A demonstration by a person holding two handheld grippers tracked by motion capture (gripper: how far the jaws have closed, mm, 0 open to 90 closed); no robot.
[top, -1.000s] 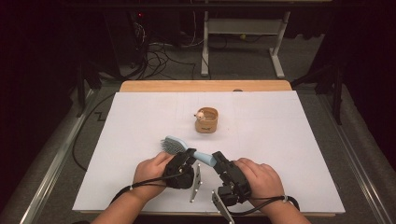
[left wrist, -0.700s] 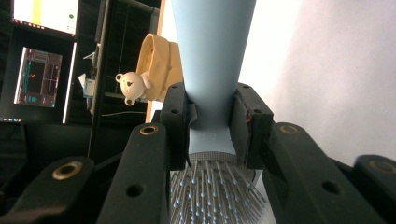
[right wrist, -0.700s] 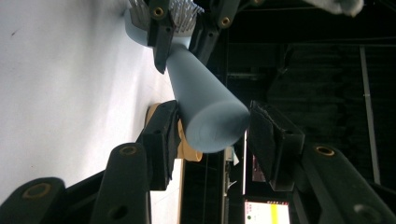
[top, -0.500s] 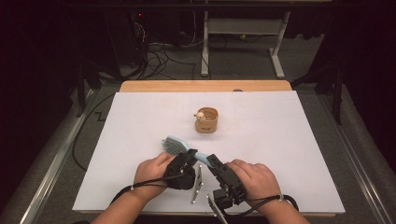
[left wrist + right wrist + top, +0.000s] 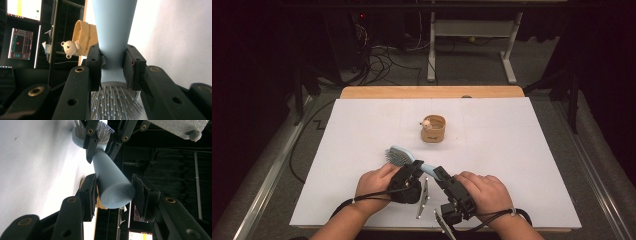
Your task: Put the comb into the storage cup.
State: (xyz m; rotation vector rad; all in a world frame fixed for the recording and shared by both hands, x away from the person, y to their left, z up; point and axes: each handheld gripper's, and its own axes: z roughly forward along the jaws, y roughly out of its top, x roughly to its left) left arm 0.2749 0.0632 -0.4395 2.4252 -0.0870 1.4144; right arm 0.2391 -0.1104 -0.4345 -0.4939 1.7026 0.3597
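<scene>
A light blue hairbrush is held just above the white table near the front edge, bristles facing sideways. My left gripper is shut on its neck, and the pads press on both sides of the handle just above the bristles. My right gripper comes in from the right at the handle's butt end. Its jaws have just been closing with the handle between them, and the pads now lie against it. In the right gripper view the left gripper clamps the brush farther up.
A small wooden cup with a white bear figure on its rim stands mid-table, beyond the brush. The white board ends in a wooden strip at the back. Cables and a desk frame lie on the floor behind.
The right gripper's jaws have drawn in around the handle's end. Both hands have stayed where they were, and the brush has not shifted.
</scene>
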